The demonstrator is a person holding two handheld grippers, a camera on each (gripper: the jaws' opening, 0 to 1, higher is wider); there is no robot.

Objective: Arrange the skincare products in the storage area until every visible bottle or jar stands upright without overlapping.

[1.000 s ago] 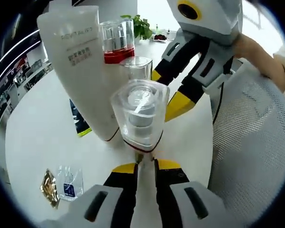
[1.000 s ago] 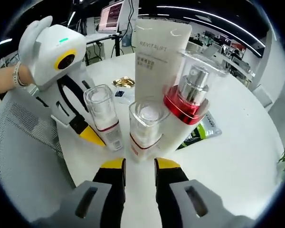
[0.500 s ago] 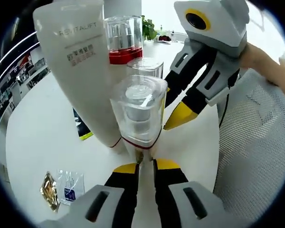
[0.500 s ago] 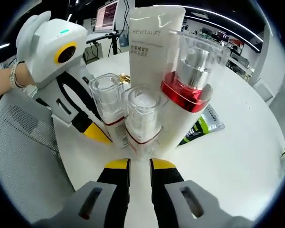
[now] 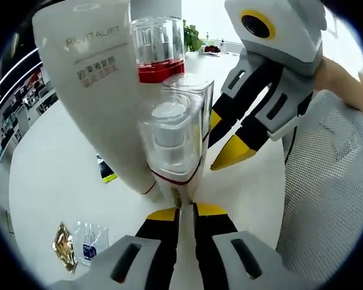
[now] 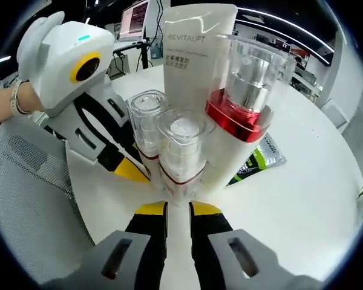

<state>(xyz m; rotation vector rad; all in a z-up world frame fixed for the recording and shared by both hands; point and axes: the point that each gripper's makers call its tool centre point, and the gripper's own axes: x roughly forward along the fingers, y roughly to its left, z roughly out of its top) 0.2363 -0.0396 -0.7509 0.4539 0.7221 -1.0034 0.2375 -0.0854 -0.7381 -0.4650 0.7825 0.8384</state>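
Just ahead of our left gripper (image 5: 183, 212) stands a clear-capped bottle (image 5: 171, 142); the jaws are almost pressed together at its foot, and we cannot tell if they pinch its base or only touch it. In the right gripper view, our right gripper (image 6: 177, 209) is also nearly closed, just before a second clear-capped bottle (image 6: 181, 151), and again the grip is not clear to us.

Behind these two stand the red-collared pump bottle (image 6: 245, 90) and the tall white tube (image 5: 94, 84), all upright and packed close on the white table (image 6: 302, 199). A green sachet (image 6: 254, 160) lies flat beyond the tube, partly under it as it seems.

The risk, we think, is the crowding. One push forward from either gripper could press a small bottle against the tube, which stands on a narrow cap and may fall easily, taking its neighbours down. The two grippers are also near each other and could collide.
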